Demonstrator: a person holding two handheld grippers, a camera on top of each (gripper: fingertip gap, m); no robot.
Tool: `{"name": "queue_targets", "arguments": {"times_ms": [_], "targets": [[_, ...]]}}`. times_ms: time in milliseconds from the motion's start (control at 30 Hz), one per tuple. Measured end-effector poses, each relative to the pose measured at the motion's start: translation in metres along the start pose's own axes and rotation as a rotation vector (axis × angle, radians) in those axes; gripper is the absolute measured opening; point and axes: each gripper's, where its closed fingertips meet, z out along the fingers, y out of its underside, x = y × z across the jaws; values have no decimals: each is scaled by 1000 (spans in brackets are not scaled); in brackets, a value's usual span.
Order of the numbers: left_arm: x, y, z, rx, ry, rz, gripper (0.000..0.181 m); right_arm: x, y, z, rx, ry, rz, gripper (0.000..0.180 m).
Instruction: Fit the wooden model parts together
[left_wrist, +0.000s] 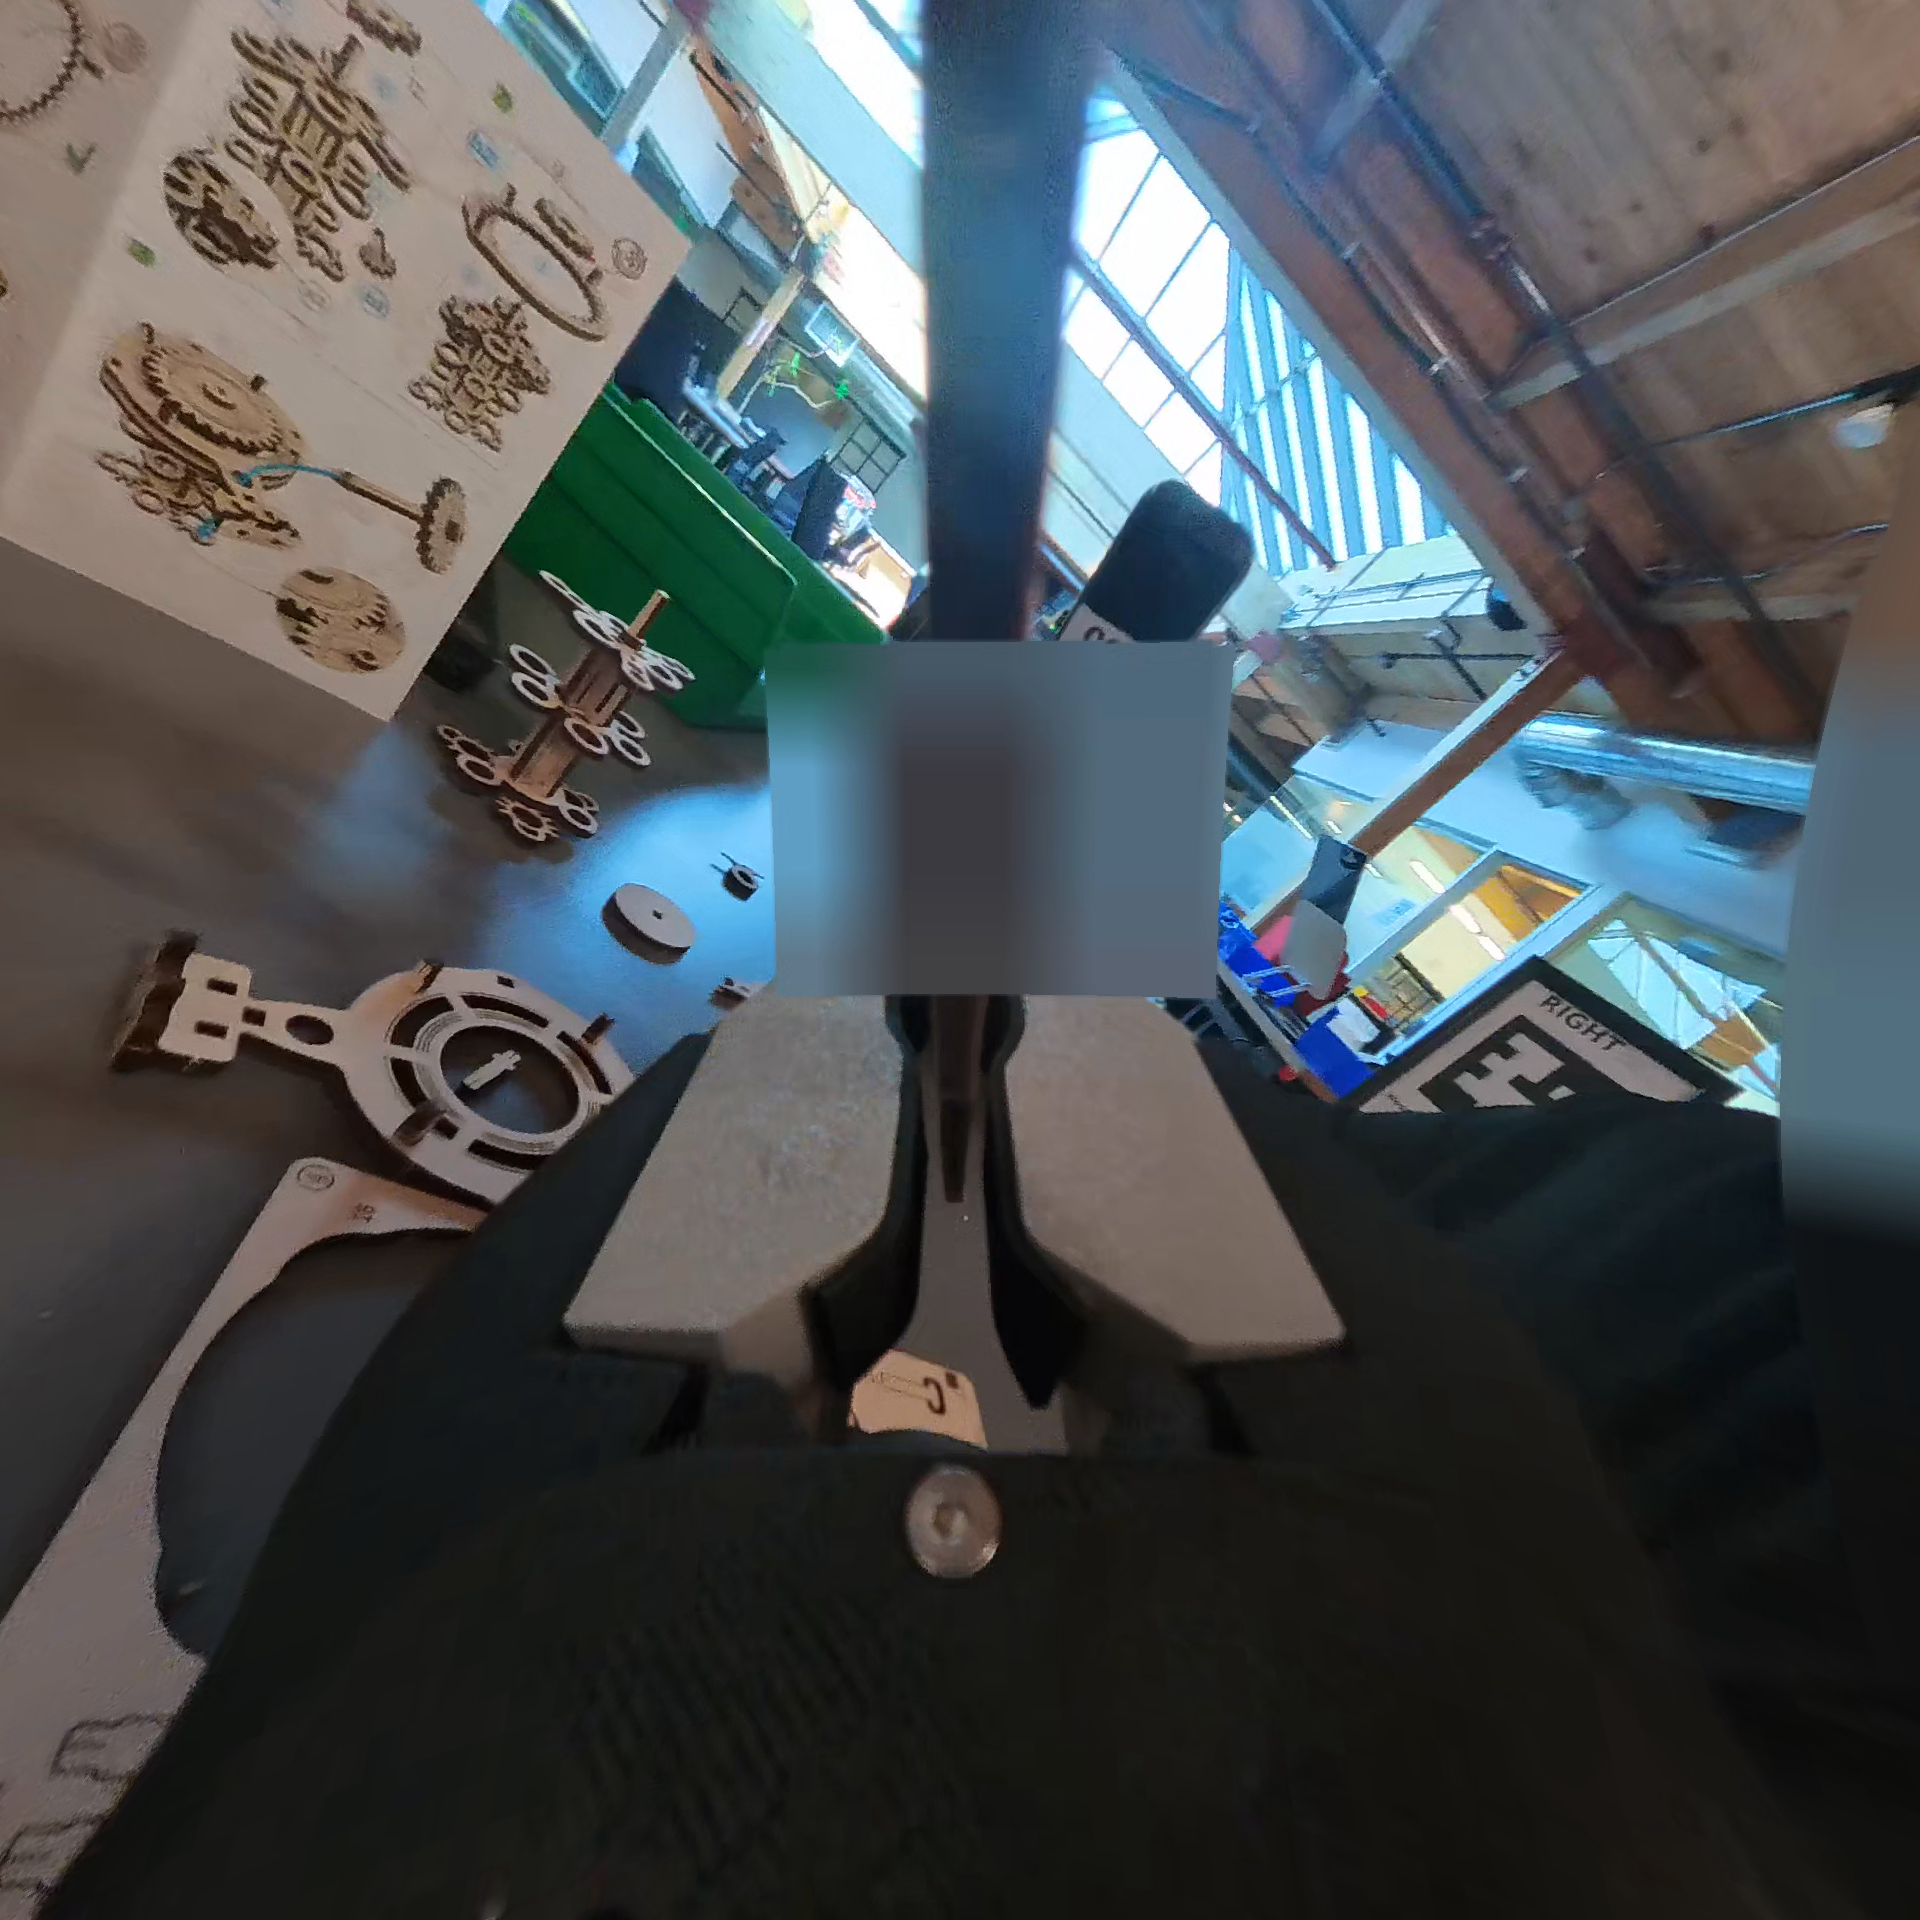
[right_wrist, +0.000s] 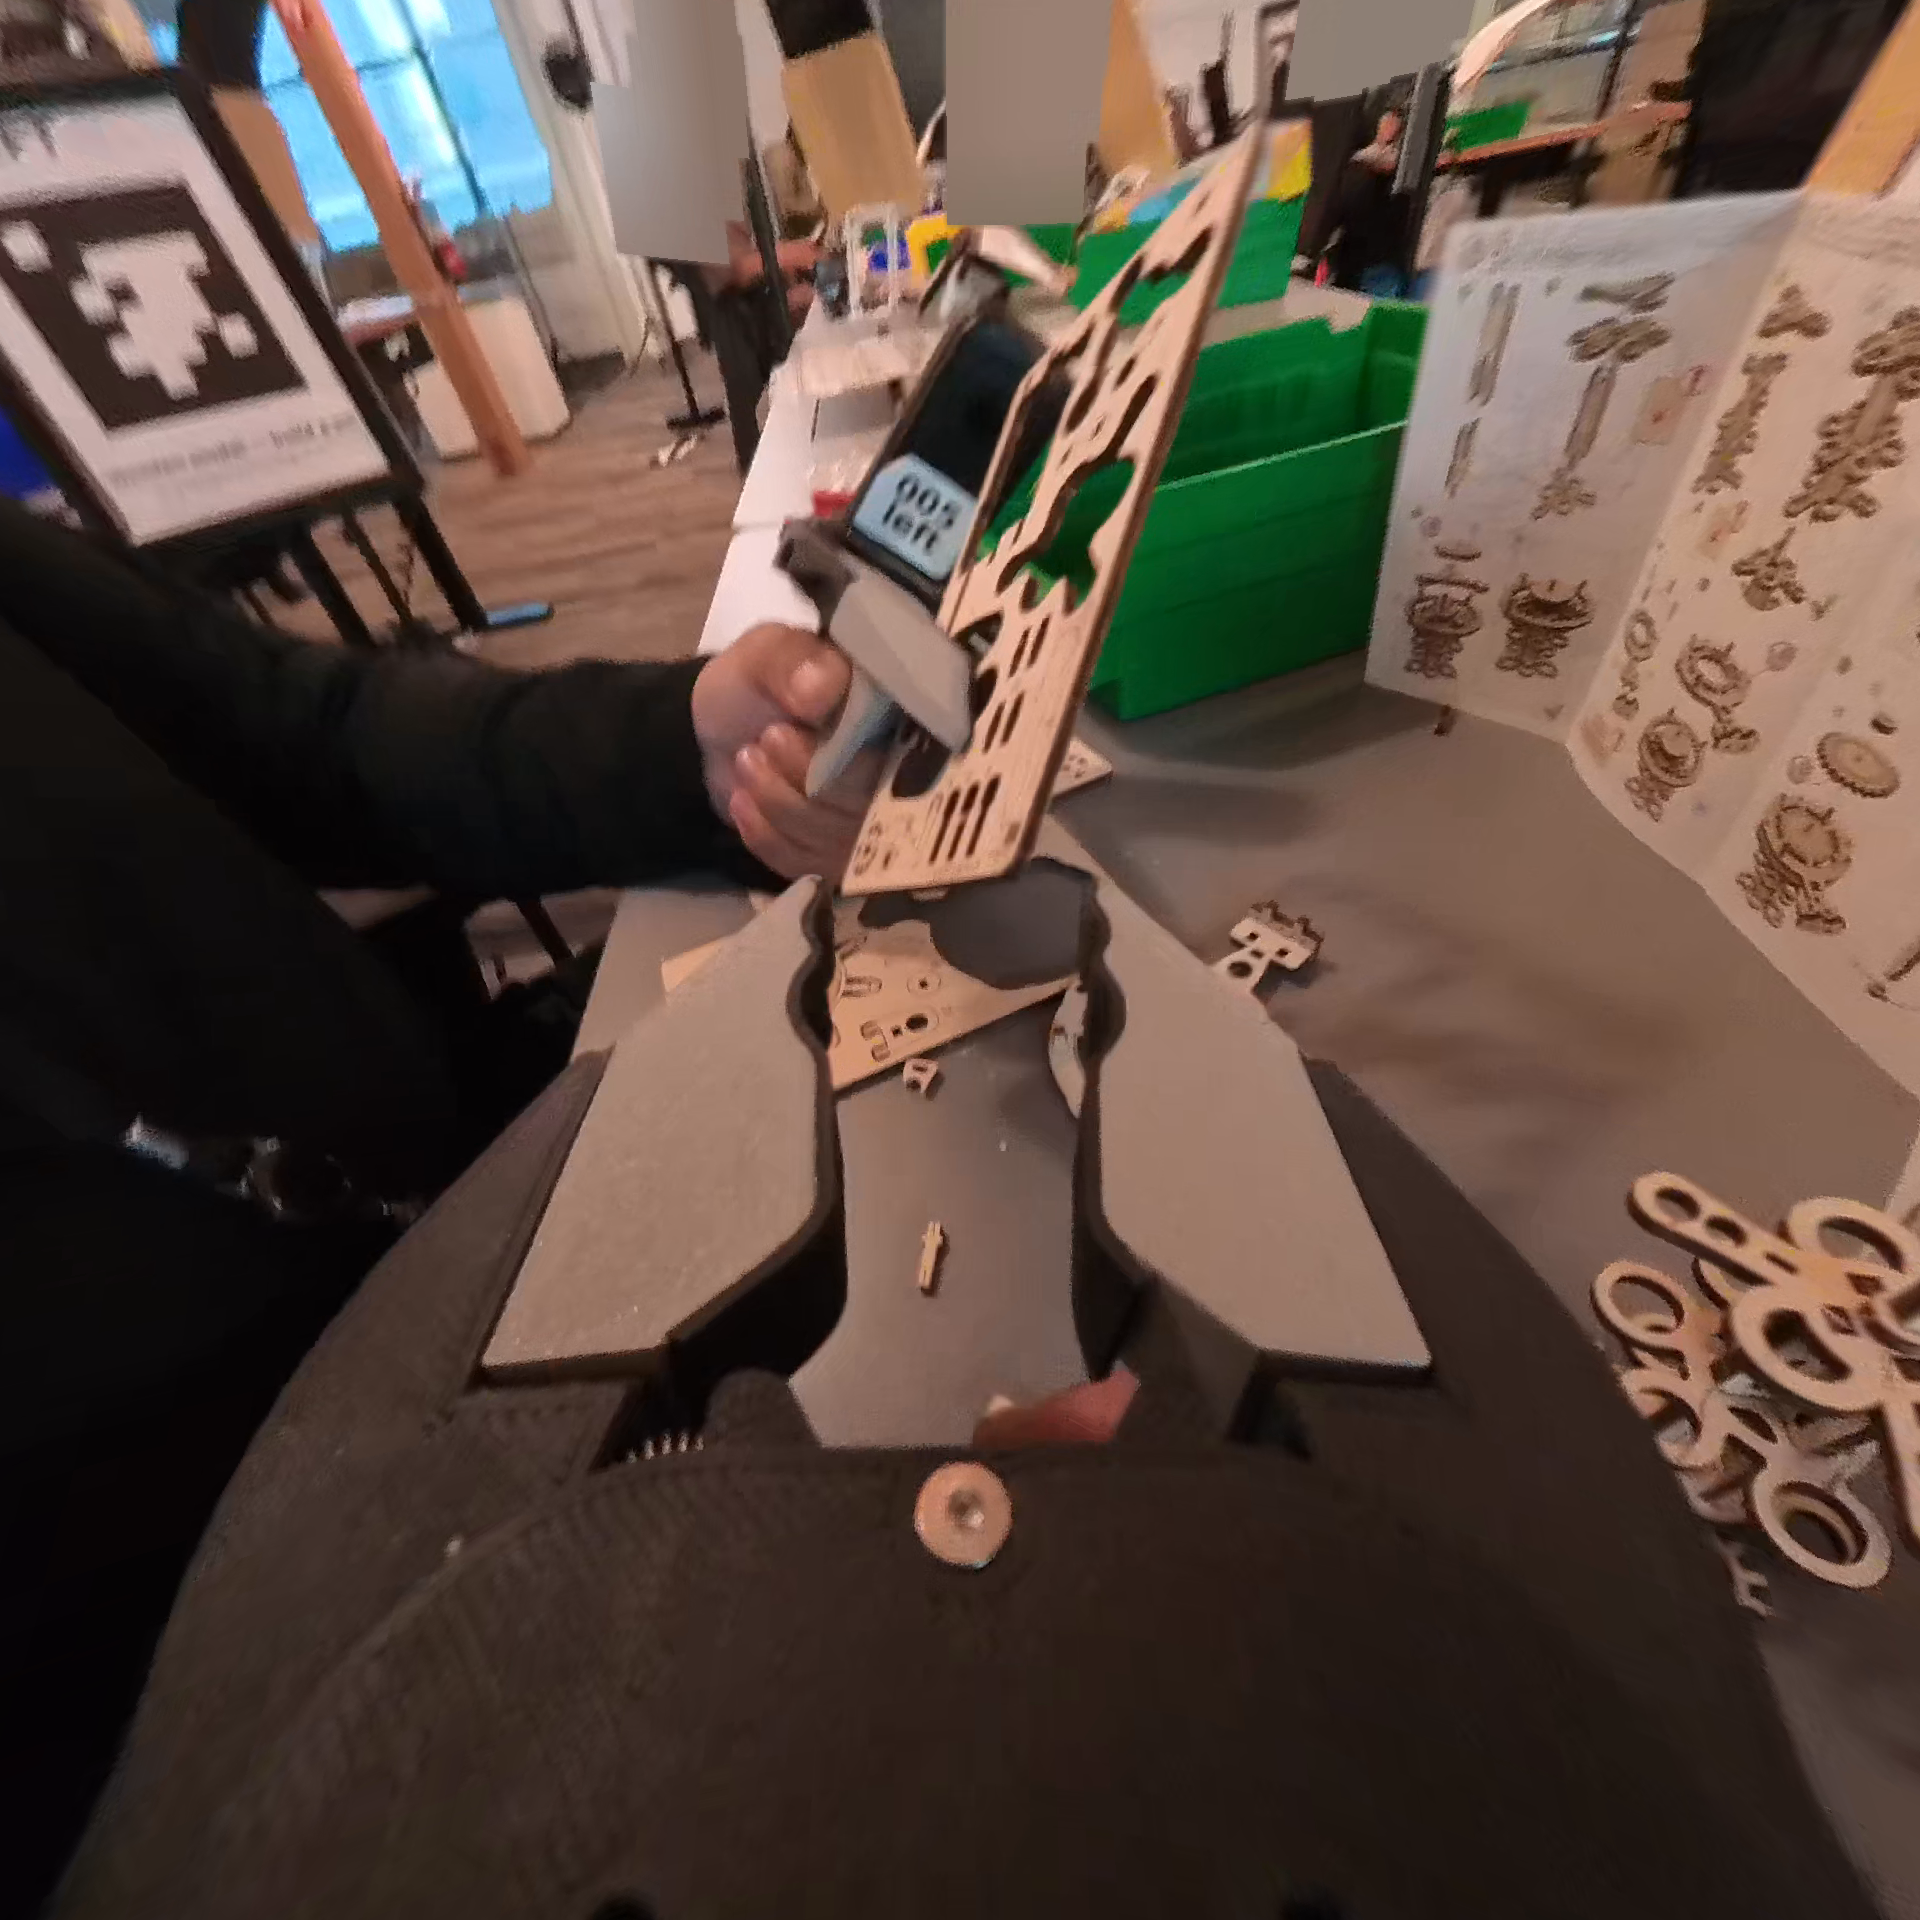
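My left gripper (left_wrist: 951, 1049) is shut on a thin wooden cut-out sheet (left_wrist: 992, 312), seen edge-on as a dark bar rising between the fingers. The right wrist view shows that sheet (right_wrist: 1081, 540) held upright and tilted above the table by the left gripper (right_wrist: 904, 665), with a person's hand (right_wrist: 769, 727) on the handle. My right gripper (right_wrist: 956, 935) is open and empty just below the sheet's lower edge. A small wooden peg (right_wrist: 931, 1255) lies on the grey table between its fingers. A ring-shaped wooden part (left_wrist: 488, 1081) lies left of the left gripper.
A tiered model with looped arms (left_wrist: 577, 717), a wooden disc (left_wrist: 649, 920) and a flat sheet (left_wrist: 208, 1403) are on the table. Another flat sheet (right_wrist: 914, 1008) and a looped assembly (right_wrist: 1766, 1371) lie near the right gripper. Folded instruction sheets (right_wrist: 1714, 571) and green crates (right_wrist: 1268, 499) stand behind. The gap from one gripper's tips to the other's is roughly 4 cm.
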Motion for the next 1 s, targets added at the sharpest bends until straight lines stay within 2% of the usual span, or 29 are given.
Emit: {"name": "queue_targets", "arguments": {"times_ms": [67,200,300,533,800,1000], "targets": [[-3,2,2,-7,-34,20,0,5,-2,5,-10,45,40,46],[-8,8,8,-34,-110,87,0,12,10,27,-112,127,38,31],[-12,7,7,-24,-147,94,0,19,16,32,-159,188,1,27],[-17,10,9,-41,-187,108,0,23,25,31,-219,201,-4,30],[-19,10,9,-44,-204,116,0,23,26,30,-223,157,46,25],[-24,11,8,-49,-238,84,0,28,33,32,-284,215,7,25]]}}
